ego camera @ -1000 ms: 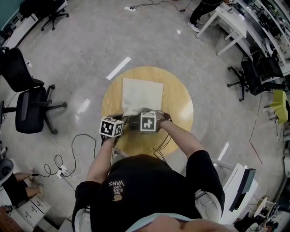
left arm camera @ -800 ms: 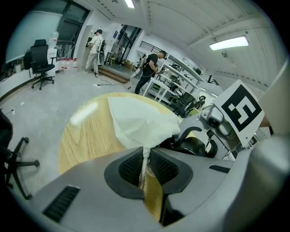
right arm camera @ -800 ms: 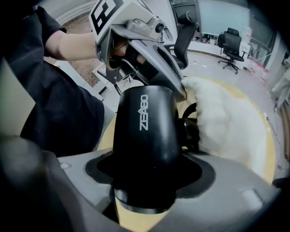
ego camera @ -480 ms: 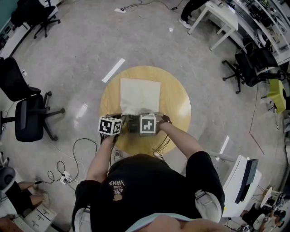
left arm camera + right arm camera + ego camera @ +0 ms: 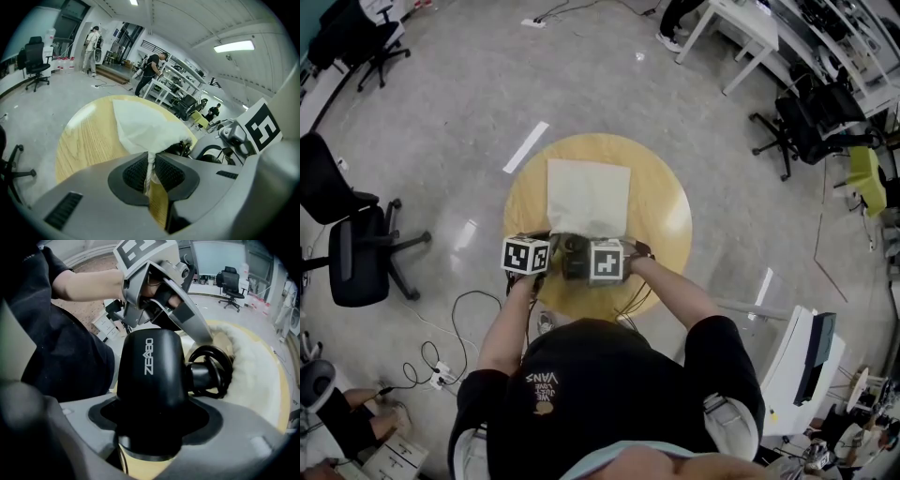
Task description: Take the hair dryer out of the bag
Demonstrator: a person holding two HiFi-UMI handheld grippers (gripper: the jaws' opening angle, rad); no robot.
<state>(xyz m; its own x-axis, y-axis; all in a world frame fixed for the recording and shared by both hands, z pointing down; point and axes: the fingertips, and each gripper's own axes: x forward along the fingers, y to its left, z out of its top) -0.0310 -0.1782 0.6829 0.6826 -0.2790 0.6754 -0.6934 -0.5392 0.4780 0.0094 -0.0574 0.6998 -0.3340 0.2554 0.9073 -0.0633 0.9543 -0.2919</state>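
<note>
Extraction step, centre of the head view: my left gripper (image 5: 151, 163) pinches the bag (image 5: 140, 126) on the table (image 5: 666, 206), my right gripper (image 5: 151, 430) clamps the hair dryer (image 5: 149, 373) at its mouth; next comes a steady outward pull.

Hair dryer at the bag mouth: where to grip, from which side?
Grip the hair dryer on its thick barrel, coming from the open near end of the bag. The barrel is rigid and clear of the cloth; the coiled cord behind would likely slip. The right claw clamps there.
</note>
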